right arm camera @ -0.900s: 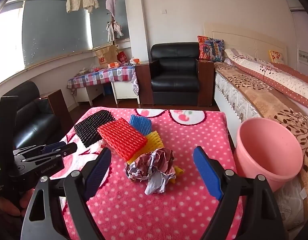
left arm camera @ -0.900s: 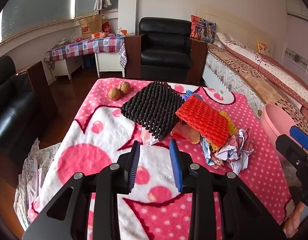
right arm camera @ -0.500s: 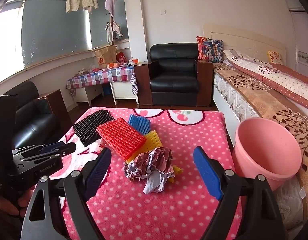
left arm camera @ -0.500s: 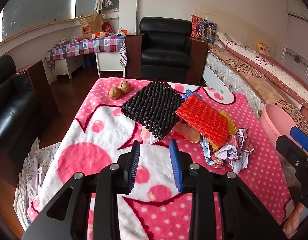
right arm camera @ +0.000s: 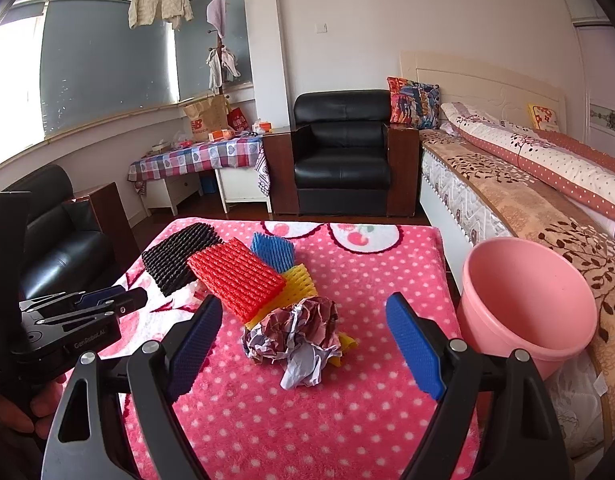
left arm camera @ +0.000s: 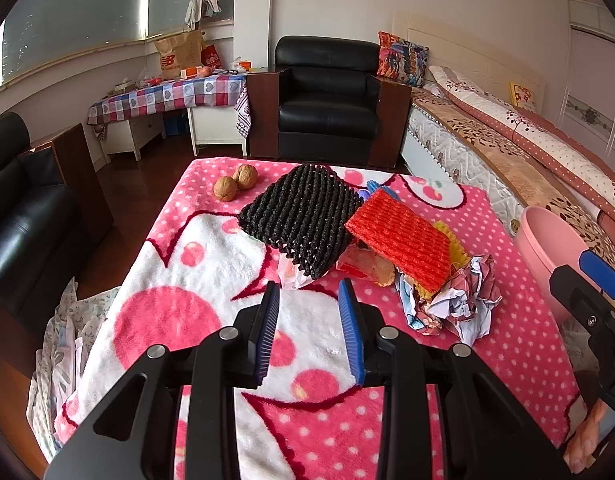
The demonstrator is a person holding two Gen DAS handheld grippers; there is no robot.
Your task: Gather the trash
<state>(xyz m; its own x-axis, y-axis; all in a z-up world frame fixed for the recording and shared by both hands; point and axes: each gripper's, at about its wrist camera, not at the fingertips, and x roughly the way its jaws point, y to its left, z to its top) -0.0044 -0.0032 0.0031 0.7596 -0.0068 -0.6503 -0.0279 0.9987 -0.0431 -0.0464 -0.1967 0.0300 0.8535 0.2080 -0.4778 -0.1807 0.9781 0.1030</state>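
Left wrist view: left gripper (left arm camera: pixel 309 330) partly open, nothing between the fingers, hovering over the pink-and-white blanket (left arm camera: pixel 179 280) covering the bench. Landmark taken as the red foam net (left arm camera: pixel 403 236): black foam net (left arm camera: pixel 303 216) touching its left edge; two walnuts (left arm camera: pixel 235 183) well beyond the black one, far-left; yellow foam net (left arm camera: pixel 453 248) poking out beneath its right side; crumpled paper ball (left arm camera: pixel 453 300) just nearside-right of it, touching the yellow; a small wrapper (left arm camera: pixel 365 266) tucked under its near edge. Right gripper (left arm camera: pixel 595 280) visible only at the frame's right margin.

Right wrist view: right gripper (right arm camera: pixel 303 344) spread wide, fingers empty, framing the crumpled paper ball (right arm camera: pixel 297 332) from the near side without touching. Red foam net (right arm camera: pixel 235 280) just behind-left of the ball; blue foam net (right arm camera: pixel 273 250) behind the red; pink bucket (right arm camera: pixel 527 300) well to the right, off the bench edge beside the bed (right arm camera: pixel 527 184).

Judged: paper ball very light, soft, springy, no fragile part; best pinched across its bulk at mid-height, squeezing firmly enough to stop loose flaps slipping. Foam nets likewise light, compressible, easily dragged along with the ball.
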